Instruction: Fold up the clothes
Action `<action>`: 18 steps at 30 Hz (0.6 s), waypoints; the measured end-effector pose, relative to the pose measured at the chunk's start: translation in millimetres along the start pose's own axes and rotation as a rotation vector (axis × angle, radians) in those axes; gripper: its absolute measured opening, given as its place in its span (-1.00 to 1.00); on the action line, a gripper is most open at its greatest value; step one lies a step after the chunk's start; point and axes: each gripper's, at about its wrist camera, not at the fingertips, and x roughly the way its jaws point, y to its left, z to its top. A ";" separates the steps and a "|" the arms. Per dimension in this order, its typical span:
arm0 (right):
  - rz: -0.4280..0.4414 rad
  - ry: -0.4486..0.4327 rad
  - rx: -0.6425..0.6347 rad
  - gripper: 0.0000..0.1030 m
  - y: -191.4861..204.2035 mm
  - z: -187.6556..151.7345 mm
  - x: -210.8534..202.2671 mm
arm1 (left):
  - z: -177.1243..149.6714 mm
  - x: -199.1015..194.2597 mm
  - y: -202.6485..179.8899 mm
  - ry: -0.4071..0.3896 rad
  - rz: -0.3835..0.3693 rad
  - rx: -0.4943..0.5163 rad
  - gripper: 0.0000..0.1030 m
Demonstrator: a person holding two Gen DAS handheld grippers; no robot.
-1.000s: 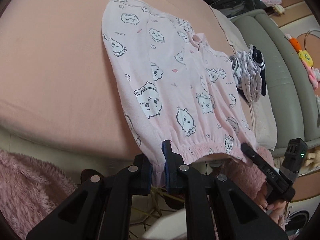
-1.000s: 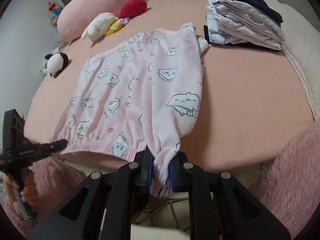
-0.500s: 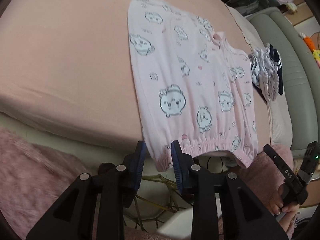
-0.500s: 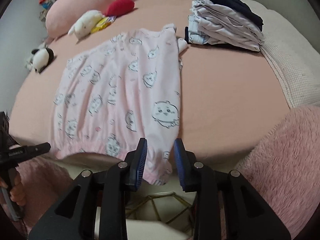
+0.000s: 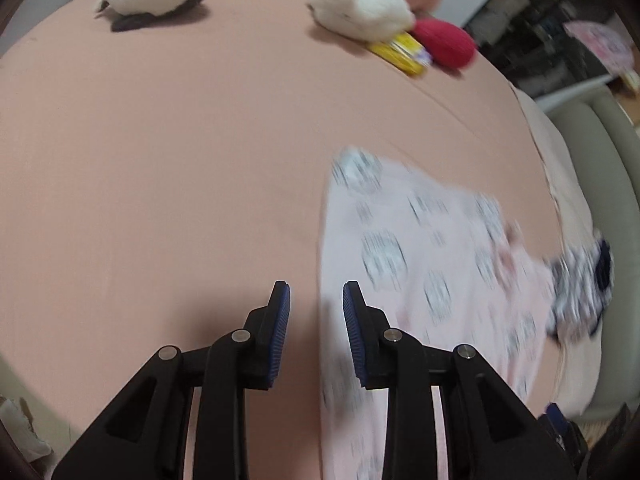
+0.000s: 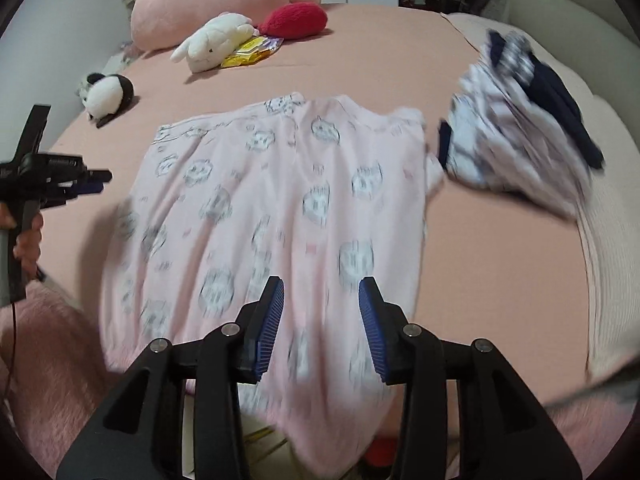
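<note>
black hand-held gripper [image 6: 321, 292], blue ribbed pads [image 6: 370, 320], silver screws, possibly fuzzy pink sleeve [image 6: 44, 344]

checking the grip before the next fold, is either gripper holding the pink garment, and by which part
Nothing is held. The left gripper and right gripper both have jaws open and empty above the pink garment, which lies flat on the bed.

Each camera looks forward along its gripper's fingers, low over the bed [image 5: 160, 160]. The left faces its left part, the right its middle. Both show the pink garment [image 6: 280, 200], the folded pile [image 6: 520, 140] and the plush toys [image 6: 216, 40].
</note>
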 end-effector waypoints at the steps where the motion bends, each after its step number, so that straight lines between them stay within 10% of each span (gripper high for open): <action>1: -0.018 -0.006 -0.017 -0.23 2.0 12.7 8.0 | 7.9 7.7 -0.7 0.003 0.012 0.005 -0.43; 9: 0.028 -0.017 -0.132 -0.23 39.6 131.8 102.6 | 44.7 50.7 -9.2 0.044 0.047 0.028 -0.43; 18: -0.066 0.104 -0.159 -0.26 -0.4 150.1 174.3 | 62.8 60.5 -26.6 0.064 0.027 0.125 -0.41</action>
